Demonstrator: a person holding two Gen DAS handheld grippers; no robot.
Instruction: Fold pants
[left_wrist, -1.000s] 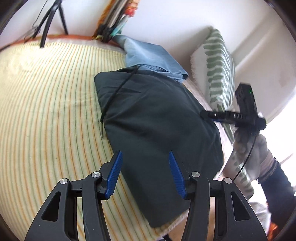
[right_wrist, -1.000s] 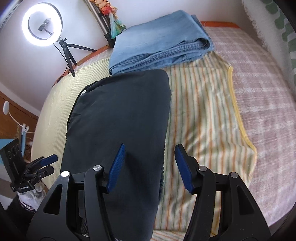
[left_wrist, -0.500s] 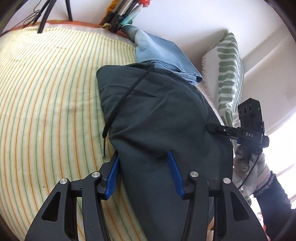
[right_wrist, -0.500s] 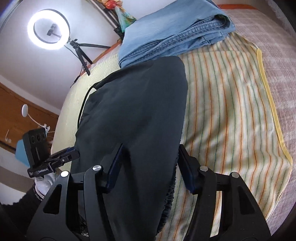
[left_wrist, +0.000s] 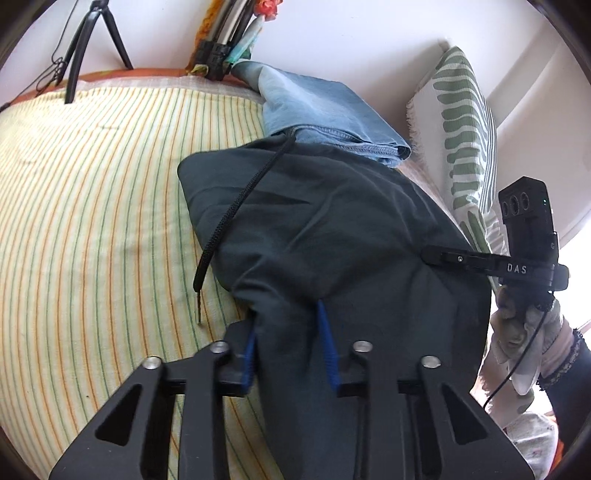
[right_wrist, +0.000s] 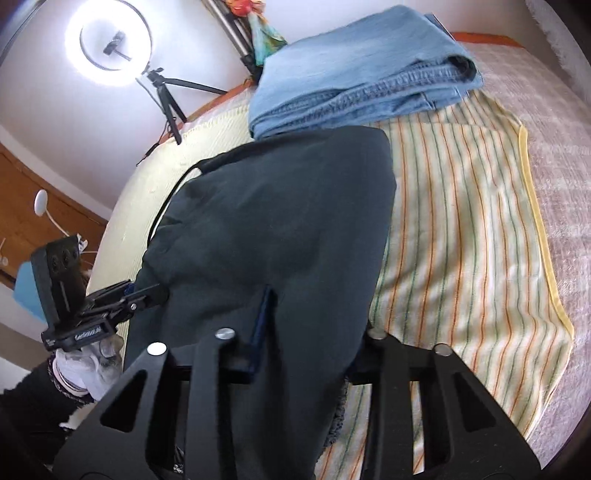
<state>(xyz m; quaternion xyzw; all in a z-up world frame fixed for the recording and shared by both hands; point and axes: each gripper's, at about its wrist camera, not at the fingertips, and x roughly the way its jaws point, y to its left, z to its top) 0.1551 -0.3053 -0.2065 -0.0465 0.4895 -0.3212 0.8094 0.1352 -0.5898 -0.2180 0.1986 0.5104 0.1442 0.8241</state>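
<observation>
Pants: dark green drawstring pants (left_wrist: 332, 221) lie partly folded near the middle of the striped bedspread (left_wrist: 92, 221), far end just touching folded blue jeans (left_wrist: 325, 110).
Left gripper: left gripper (left_wrist: 290, 345) has closed since a moment ago; its blue pads now pinch a ridge of the near hem.
Right gripper: right gripper (right_wrist: 306, 325) has likewise closed from open onto the near edge of the pants, cloth bunched between its fingers.
Drawstring: black drawstring (left_wrist: 229, 218) trails off the pants' left edge onto the bedspread.
Meaning: both near corners appear secured, so lifting the near end toward the jeans side looks like the coming fold.
Background: green-patterned pillow (left_wrist: 465, 129) at the bed's far right corner.
</observation>
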